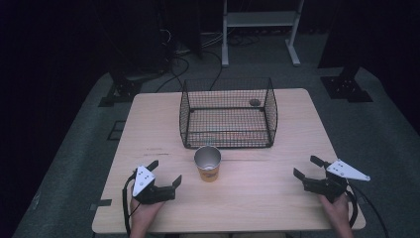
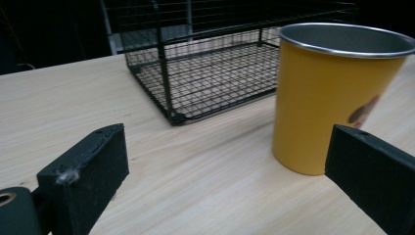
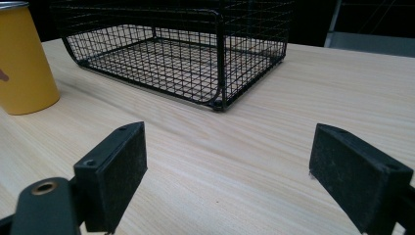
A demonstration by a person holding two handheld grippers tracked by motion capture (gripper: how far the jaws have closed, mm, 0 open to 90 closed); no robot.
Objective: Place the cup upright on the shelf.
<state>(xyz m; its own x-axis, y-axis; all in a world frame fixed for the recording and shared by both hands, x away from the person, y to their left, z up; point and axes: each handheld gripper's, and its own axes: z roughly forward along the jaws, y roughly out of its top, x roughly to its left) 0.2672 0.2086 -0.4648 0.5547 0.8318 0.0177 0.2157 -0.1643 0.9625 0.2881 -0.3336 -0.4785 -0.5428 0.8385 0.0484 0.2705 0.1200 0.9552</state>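
Cup [image 1: 207,163], yellow, steel-rimmed, likely light, rigid and slick, upright near the table's [image 1: 277,198] front edge; best gripped mid-wall; both grippers [image 1: 163,175] [image 1: 309,167] gape, empty.

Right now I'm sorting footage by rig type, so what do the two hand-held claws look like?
Both are black. The left claw and the right claw each carry a pale grey three-cornered plate with small dark dots on top, and a black cable loops from each near the hand. Close up, the jaws are flat, rectangular black blocks with scuffed, dusty faces, and a brass-coloured ringed hole sits in the black body at lower left.
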